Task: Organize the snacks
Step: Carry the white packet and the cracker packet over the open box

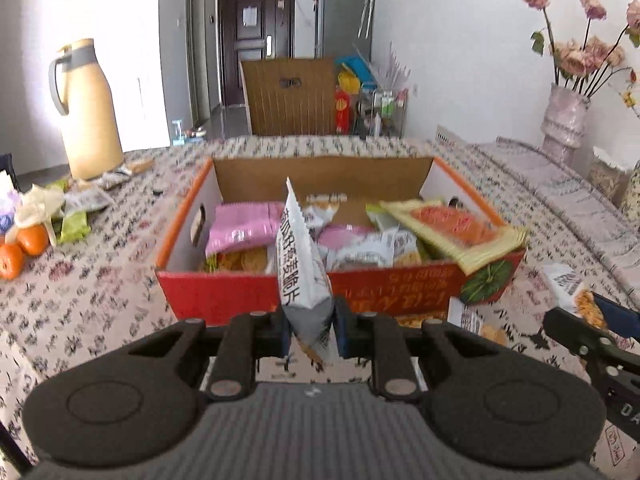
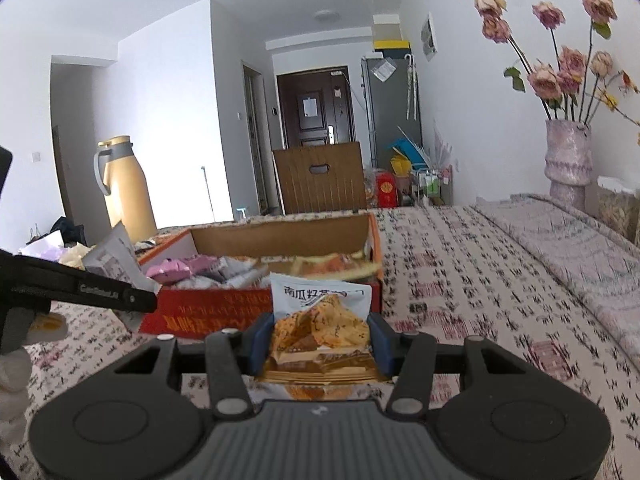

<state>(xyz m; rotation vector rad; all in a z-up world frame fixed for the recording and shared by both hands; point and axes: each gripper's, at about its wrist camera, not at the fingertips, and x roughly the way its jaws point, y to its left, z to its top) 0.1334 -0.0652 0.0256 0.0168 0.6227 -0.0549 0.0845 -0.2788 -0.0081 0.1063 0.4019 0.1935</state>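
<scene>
A red and orange cardboard box (image 1: 224,292) sits on the patterned tablecloth, filled with several snack packets in pink, white and orange. My left gripper (image 1: 310,326) is shut on a white and grey snack packet (image 1: 302,264) that stands edge-up just in front of the box's near wall. In the right wrist view the same box (image 2: 208,316) lies ahead and to the left. My right gripper (image 2: 320,344) is shut on a white packet printed with orange crisps (image 2: 320,320), held above the cloth near the box's front right corner. The right gripper (image 1: 576,320) and its packet also show at the left view's right edge.
A yellow thermos jug (image 1: 90,112) stands at the back left, with oranges (image 1: 24,248) and loose packets (image 1: 76,216) near it. A vase of dried roses (image 1: 564,120) stands at the back right. A loose packet (image 1: 468,316) lies by the box's front right corner. A wooden chair back (image 1: 290,96) rises behind the table.
</scene>
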